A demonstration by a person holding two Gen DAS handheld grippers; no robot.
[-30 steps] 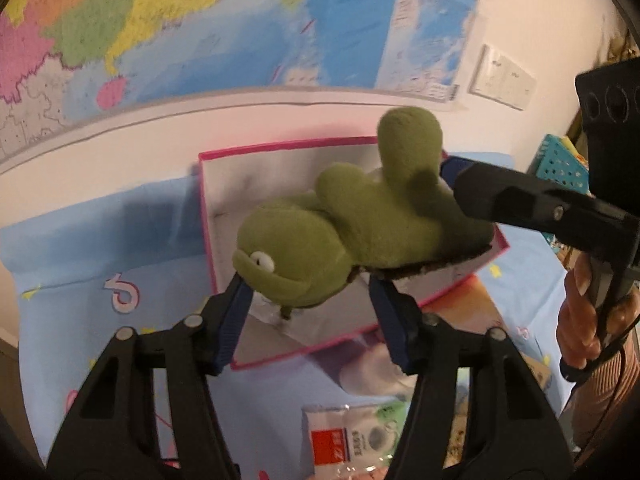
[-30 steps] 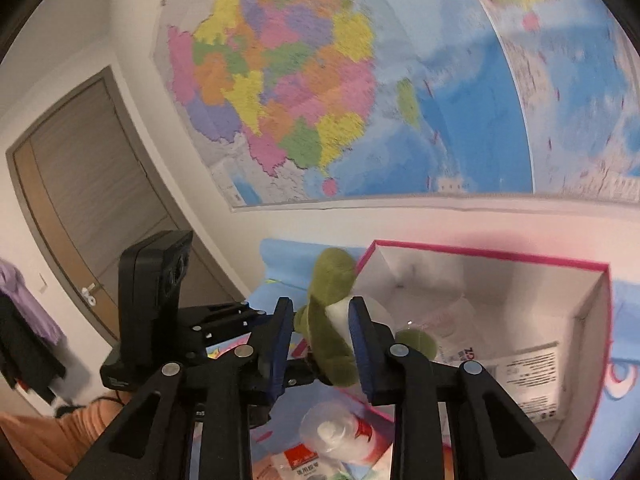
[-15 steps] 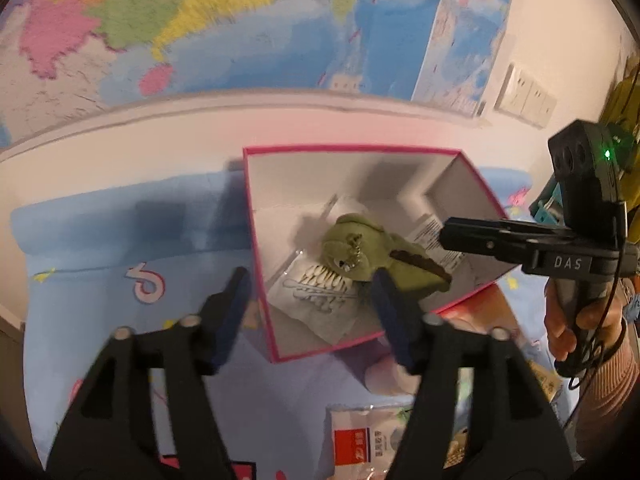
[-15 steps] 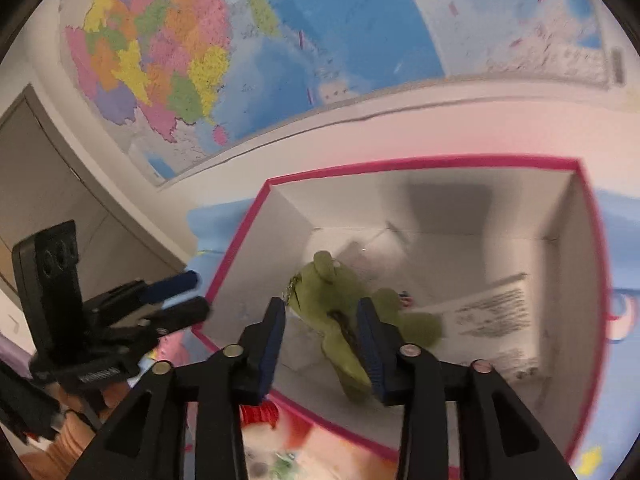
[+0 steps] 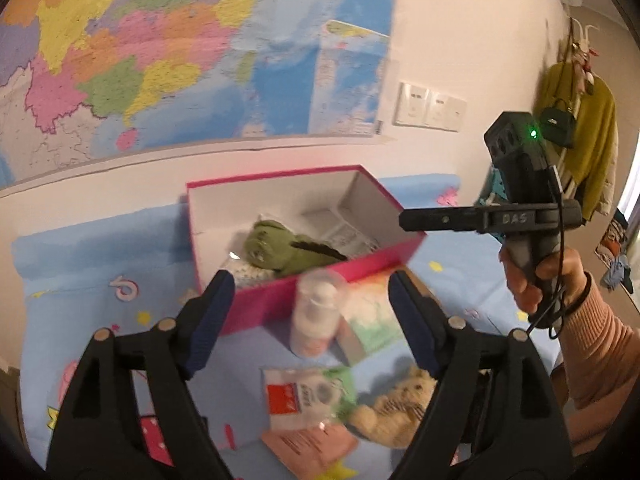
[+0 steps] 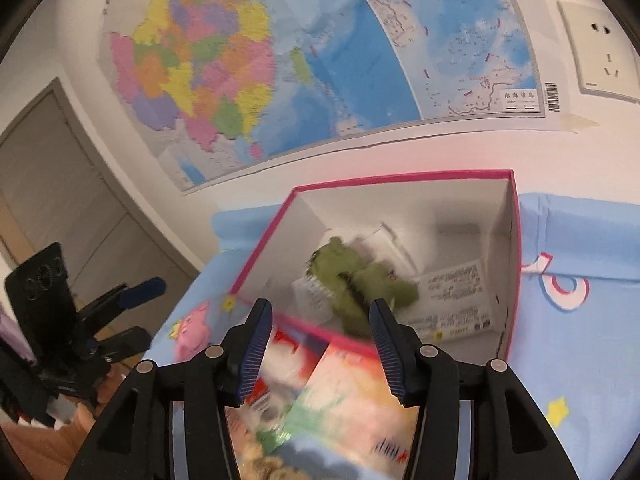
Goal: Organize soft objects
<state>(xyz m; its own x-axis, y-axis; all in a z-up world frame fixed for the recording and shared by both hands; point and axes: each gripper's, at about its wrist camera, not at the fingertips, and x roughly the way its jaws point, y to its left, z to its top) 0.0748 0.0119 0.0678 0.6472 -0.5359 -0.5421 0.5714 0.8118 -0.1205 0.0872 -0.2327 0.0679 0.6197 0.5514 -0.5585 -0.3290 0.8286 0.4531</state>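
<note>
Fingers of both grippers [image 5: 310,304] [image 6: 318,332] wide apart, empty, short of the green plush [image 5: 280,250].

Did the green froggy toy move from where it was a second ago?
Yes. The green plush toy went from above the pink box, held by both grippers, down inside it.

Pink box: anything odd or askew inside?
Nothing damaged or spilled. The green plush lies sprawled across packets in the pink box, not set neatly. A cream plush lies outside it.
</note>
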